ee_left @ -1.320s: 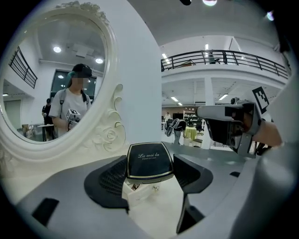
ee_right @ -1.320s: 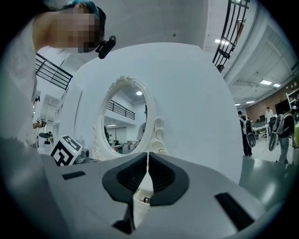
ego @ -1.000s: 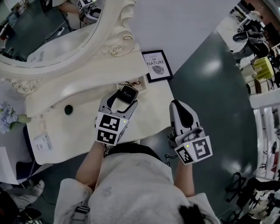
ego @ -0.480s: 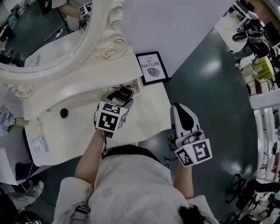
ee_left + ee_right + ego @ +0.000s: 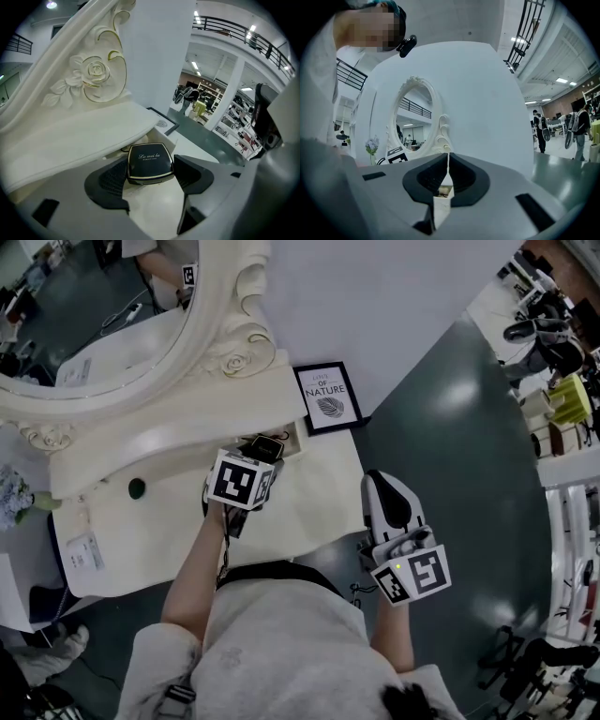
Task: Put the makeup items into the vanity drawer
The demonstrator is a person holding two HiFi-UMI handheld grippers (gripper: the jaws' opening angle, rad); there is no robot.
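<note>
Black compact [image 5: 150, 161]: clamped flat between the left gripper [image 5: 151, 172] jaws, lid up.
Position: over the vanity top [image 5: 314, 486], just before the open drawer [image 5: 166, 139].
Axis: nearly square, wider side across the jaws, far edge toward the drawer.
Right gripper [image 5: 444, 180]: jaws together, empty, beyond the vanity's right edge.
Count: one compact, one drawer, two grippers.

Head view steeply overhead; gripper views low, toward the mirror frame [image 5: 236, 360].

Left tongs [image 5: 261, 452], arm stretched toward 12 o'clock, clamp a black compact [image 5: 150, 161]; right tongs [image 5: 382, 491] at 3 o'clock, jaws pressed together.
</note>
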